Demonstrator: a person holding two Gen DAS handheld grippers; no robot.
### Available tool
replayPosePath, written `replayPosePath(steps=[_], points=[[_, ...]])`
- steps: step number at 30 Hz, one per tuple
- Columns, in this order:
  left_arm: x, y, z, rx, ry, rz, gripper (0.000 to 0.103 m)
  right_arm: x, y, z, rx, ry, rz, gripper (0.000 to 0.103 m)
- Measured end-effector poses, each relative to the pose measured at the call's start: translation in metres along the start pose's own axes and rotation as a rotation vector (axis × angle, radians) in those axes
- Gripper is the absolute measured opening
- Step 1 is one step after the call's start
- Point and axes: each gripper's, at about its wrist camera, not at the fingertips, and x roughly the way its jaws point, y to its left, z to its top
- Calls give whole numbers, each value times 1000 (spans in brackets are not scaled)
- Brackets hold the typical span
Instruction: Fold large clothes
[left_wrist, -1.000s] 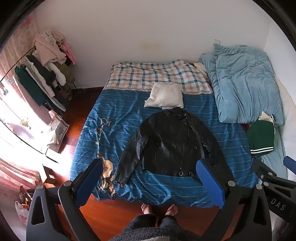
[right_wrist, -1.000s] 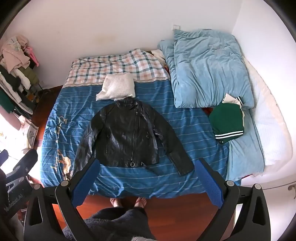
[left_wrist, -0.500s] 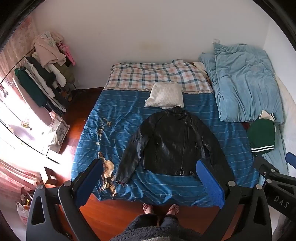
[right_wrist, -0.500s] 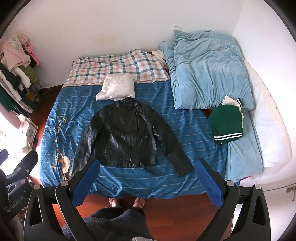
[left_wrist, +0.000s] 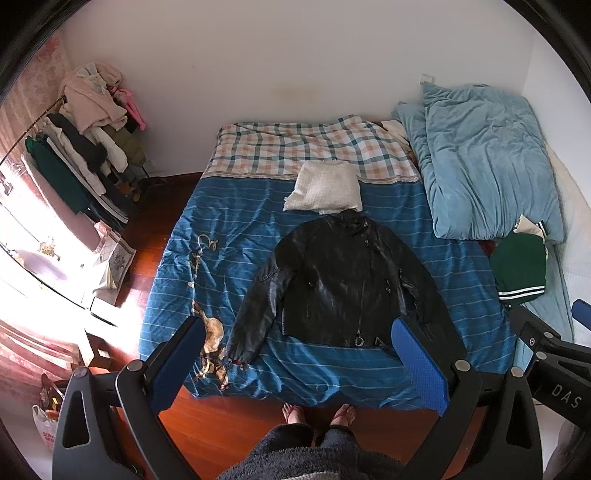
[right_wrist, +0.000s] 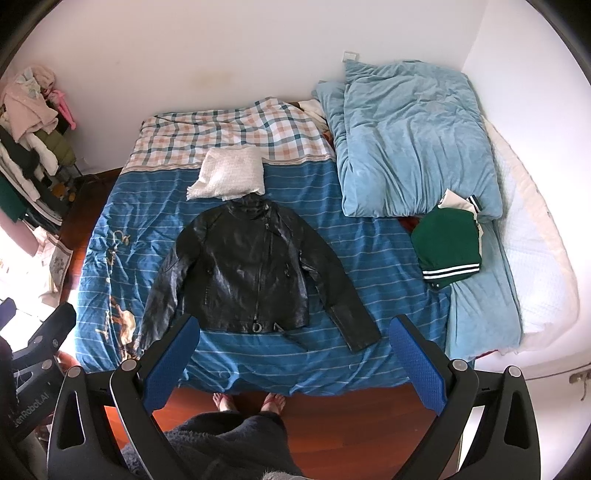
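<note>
A black leather jacket (left_wrist: 343, 284) lies flat and face up on the blue striped bedspread (left_wrist: 236, 229), sleeves spread out to both sides. It also shows in the right wrist view (right_wrist: 251, 269). My left gripper (left_wrist: 295, 354) is open and empty, held high above the foot of the bed. My right gripper (right_wrist: 291, 354) is open and empty, held high beside it. Each gripper's body shows at the edge of the other's view.
A folded white knit (left_wrist: 325, 188) lies just beyond the jacket's collar. A folded green garment (right_wrist: 447, 247) lies at the right by a light blue duvet (right_wrist: 410, 140). A loaded clothes rack (left_wrist: 81, 155) stands left of the bed. My feet (left_wrist: 317, 413) stand on the wood floor.
Both grippers have risen slightly and pulled back, so the bed looks a little smaller and farther. The jacket has not moved.
</note>
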Motion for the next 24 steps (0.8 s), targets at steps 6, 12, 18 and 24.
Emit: replayPosePath(steps=[6,12,18,24], points=[[0,0,2,-1,1,-3,103,0,2,0,-3,-1,-1,103],[-1,0,3,1,3,-3,103,-1,3,0,-4,0,-3,103],[-1,-1,2,-1,-1,-3,103,-1,3,-1,-5,-2,-3,103],[-1,-3,3,0,-2,-5,103,-1,2,-1,-5,-2,-5,103]])
